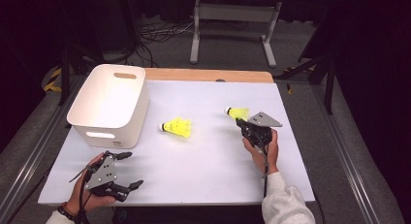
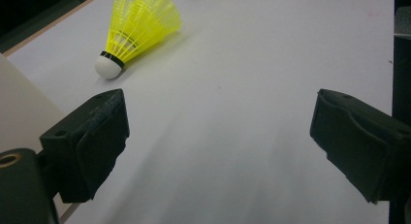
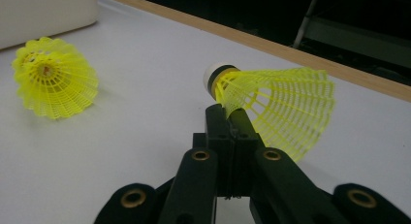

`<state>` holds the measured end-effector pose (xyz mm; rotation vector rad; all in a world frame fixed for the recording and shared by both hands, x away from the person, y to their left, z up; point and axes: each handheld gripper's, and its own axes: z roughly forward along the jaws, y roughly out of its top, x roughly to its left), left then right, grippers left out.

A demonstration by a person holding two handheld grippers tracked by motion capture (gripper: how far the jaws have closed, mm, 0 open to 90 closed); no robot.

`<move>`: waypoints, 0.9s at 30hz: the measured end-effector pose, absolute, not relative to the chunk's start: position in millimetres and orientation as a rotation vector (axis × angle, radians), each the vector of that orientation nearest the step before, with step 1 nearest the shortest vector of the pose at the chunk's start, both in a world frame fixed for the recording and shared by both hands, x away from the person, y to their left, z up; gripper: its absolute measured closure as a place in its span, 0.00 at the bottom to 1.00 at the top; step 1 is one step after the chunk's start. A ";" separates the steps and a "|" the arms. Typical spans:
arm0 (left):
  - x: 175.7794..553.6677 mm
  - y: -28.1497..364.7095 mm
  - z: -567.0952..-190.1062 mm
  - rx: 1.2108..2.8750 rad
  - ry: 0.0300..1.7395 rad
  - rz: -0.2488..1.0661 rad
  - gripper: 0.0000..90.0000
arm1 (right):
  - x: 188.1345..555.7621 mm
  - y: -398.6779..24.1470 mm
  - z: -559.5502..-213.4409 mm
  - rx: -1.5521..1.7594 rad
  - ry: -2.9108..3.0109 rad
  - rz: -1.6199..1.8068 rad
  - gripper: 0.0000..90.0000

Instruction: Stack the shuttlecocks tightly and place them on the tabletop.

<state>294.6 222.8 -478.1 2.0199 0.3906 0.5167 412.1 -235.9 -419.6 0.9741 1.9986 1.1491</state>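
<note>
The right tool [image 3: 228, 112] is pinching one yellow shuttlecock [image 3: 276, 105] by its skirt just behind the cork, lifted a little off the counter [image 1: 208, 161], well right of the white bin [image 1: 109, 105]. Its long axis lies roughly level, cork toward the bin. I'd carry it gently, without crushing the skirt. The left tool [image 2: 218, 136], near the bin, is spread with nothing between its jaws.

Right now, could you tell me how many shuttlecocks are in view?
2. One shuttlecock lies on the white table beside the white bin; the other shuttlecock is pinched by its skirt in the right gripper. The bin's visible inside looks bare.
</note>
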 end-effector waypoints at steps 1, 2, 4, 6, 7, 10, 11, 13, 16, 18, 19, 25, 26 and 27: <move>294.5 222.8 -478.1 2.019 0.391 0.517 0.09 | 410.6 -236.3 -418.1 0.966 2.000 1.157 1.00; 294.5 222.8 -478.0 2.020 0.391 0.517 0.09 | 408.6 -236.7 -416.2 0.954 2.000 1.166 1.00; 294.4 222.7 -478.0 2.020 0.391 0.517 0.09 | 405.7 -236.4 -413.2 0.934 2.009 1.182 1.00; 294.5 222.7 -478.0 2.020 0.391 0.516 0.09 | 403.1 -235.2 -410.7 0.909 2.017 1.190 1.00; 294.6 222.8 -478.0 2.020 0.391 0.517 0.09 | 402.3 -234.7 -409.9 0.900 2.020 1.195 1.00; 294.5 222.8 -478.0 2.020 0.391 0.517 0.09 | 398.8 -231.4 -407.5 0.866 2.039 1.201 1.00; 294.5 223.0 -477.9 2.019 0.391 0.517 0.09 | 397.7 -230.3 -407.1 0.856 2.046 1.206 1.00; 294.3 223.2 -477.8 2.018 0.392 0.516 0.09 | 395.6 -227.2 -406.2 0.830 2.062 1.210 1.00; 294.3 223.4 -477.8 2.018 0.392 0.516 0.09 | 393.6 -224.0 -405.4 0.805 2.080 1.216 1.00; 294.3 223.4 -477.8 2.018 0.392 0.515 0.09 | 392.3 -221.4 -405.0 0.784 2.093 1.221 1.00; 294.3 223.4 -477.8 2.017 0.391 0.514 0.09 | 391.5 -220.1 -404.8 0.772 2.104 1.222 1.00; 294.5 223.4 -477.8 2.017 0.392 0.515 0.09 | 387.1 -211.3 -404.0 0.701 2.156 1.238 1.00; 294.6 223.4 -477.8 2.017 0.392 0.515 0.09 | 386.5 -209.4 -404.3 0.691 2.167 1.241 1.00; 294.7 223.4 -477.7 2.020 0.390 0.517 0.09 | 386.0 -206.9 -404.8 0.675 2.181 1.242 1.00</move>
